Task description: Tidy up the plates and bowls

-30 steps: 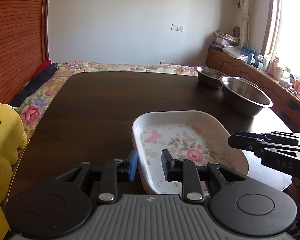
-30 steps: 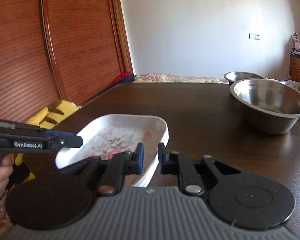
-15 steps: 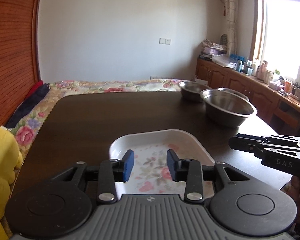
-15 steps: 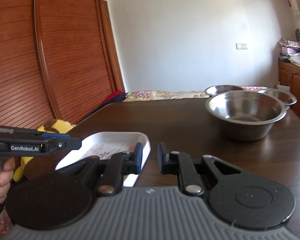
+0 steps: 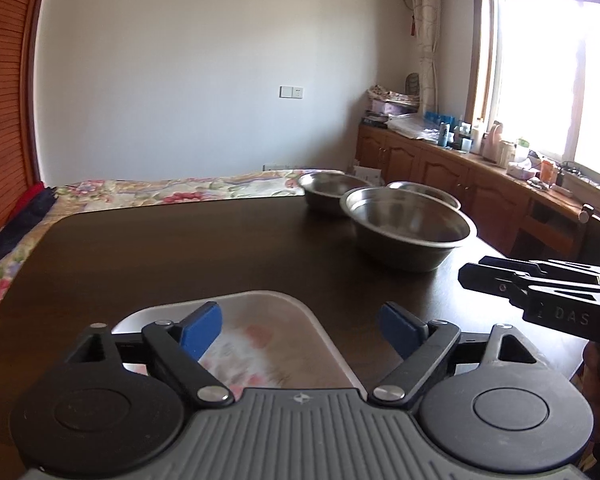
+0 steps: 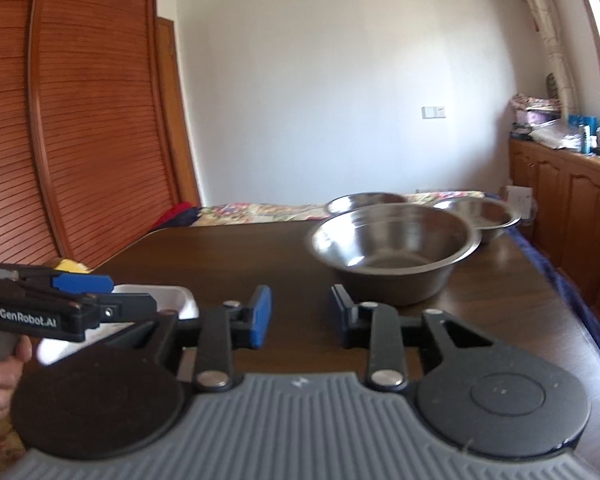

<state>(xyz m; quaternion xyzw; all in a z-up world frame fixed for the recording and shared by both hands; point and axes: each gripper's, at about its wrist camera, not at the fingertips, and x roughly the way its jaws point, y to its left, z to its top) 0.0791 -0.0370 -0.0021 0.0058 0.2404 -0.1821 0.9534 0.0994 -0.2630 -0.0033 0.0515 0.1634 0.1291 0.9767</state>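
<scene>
The dark wooden counter (image 5: 148, 248) filled the middle of both frames. Three steel bowls were seen toward the upper right of it: the large bowl (image 5: 410, 234) nearest, with two smaller bowls (image 5: 330, 192) just behind it, close together; whether they touched could not be told.

The floral plate (image 5: 260, 336) lay flat at the lower centre of the left wrist frame, at the near edge of the counter. Its long axis appeared to run away from the camera toward the bowls, though motion blur left this uncertain. In the right wrist frame only a white corner of it was seen at lower left.

Half a second earlier the left gripper (image 5: 302, 326) had been narrow above the plate; now its blue pads were spread wide, with nothing held. The right gripper (image 6: 300, 316) had been opened from nearly closed to a moderate gap, also empty, and had been turned toward the large bowl. The plate was judged to have been set down, and the bowls to be handled next, probably by nesting.
</scene>
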